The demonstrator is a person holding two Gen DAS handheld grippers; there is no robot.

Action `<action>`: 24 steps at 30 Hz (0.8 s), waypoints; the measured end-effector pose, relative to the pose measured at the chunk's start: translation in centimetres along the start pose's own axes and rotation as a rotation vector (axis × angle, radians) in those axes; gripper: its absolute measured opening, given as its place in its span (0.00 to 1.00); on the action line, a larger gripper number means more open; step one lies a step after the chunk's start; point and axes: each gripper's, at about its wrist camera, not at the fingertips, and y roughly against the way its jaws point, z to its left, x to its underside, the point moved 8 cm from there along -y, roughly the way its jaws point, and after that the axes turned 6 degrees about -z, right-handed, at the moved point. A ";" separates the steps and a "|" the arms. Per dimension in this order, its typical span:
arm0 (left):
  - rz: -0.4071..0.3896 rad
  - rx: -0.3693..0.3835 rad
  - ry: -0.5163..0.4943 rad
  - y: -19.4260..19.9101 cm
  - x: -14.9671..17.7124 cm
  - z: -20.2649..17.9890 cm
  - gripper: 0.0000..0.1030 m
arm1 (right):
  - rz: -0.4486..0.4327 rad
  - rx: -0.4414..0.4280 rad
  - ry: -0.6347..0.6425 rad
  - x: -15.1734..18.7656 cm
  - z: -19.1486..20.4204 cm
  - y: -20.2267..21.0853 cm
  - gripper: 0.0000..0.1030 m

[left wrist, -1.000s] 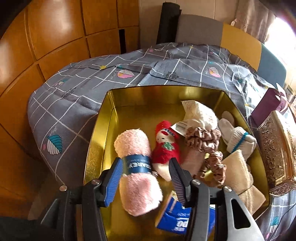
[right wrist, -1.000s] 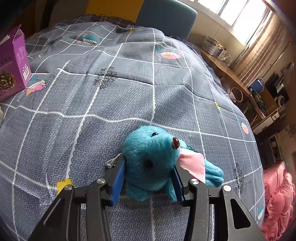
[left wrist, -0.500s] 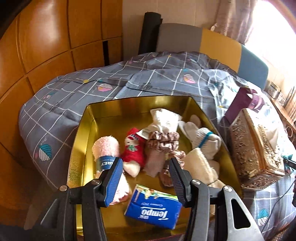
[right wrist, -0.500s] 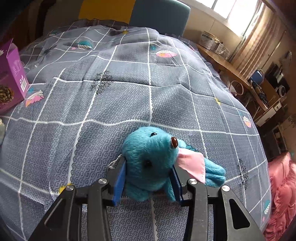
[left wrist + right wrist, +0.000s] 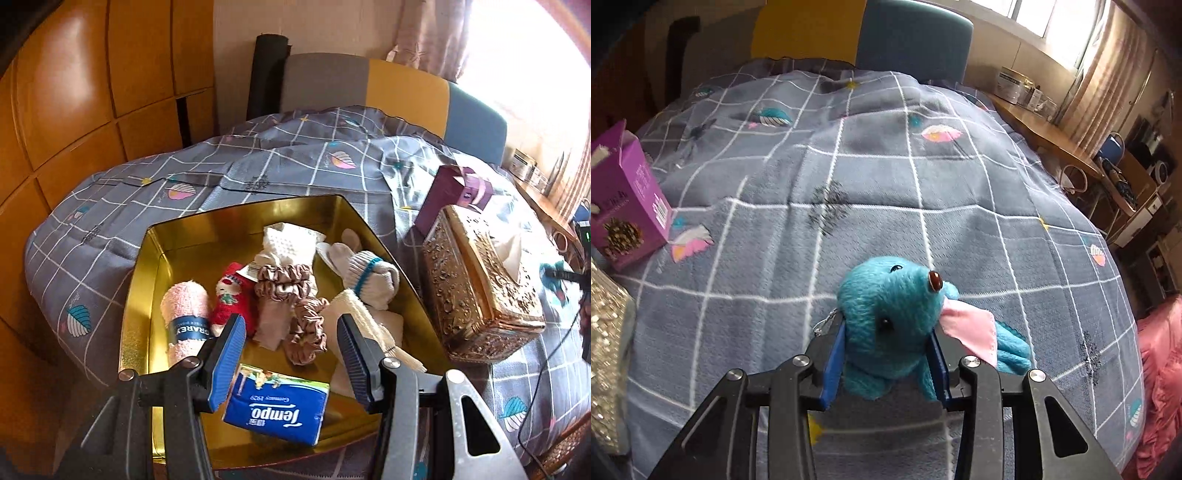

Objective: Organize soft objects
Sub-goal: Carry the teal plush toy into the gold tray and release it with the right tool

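My left gripper (image 5: 290, 325) hangs open over the near end of the gold tin (image 5: 147, 266), nothing between its fingers. In the tin lie a rolled pink towel (image 5: 184, 306), a small red plush (image 5: 231, 295), satin scrunchies (image 5: 282, 282), a white bunny plush (image 5: 369, 277), a cream cloth (image 5: 364, 317) and a blue Tempo tissue pack (image 5: 277, 406). My right gripper (image 5: 886, 328) has its blue pads pressed into both sides of a blue plush toy (image 5: 890, 306) with a pink ear, the jaws still closing, just above the grey checked bedcover (image 5: 849, 184).
An ornate gold tissue box (image 5: 476, 288) stands right of the tin, with a purple carton (image 5: 454, 192) behind it, also in the right wrist view as the purple carton (image 5: 624, 210). Wooden wall panels lie left, a wooden shelf (image 5: 1052, 129) and pink fabric (image 5: 1160, 369) right of the bed.
The left gripper has drawn back and up from the tin, off the pink towel. The right gripper has squeezed tighter on the blue plush and raised it a little.
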 end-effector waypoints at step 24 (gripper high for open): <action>0.005 0.013 0.012 0.2 0.5 0.5 0.51 | -0.304 -0.399 0.171 -10.2 16.7 14.7 0.39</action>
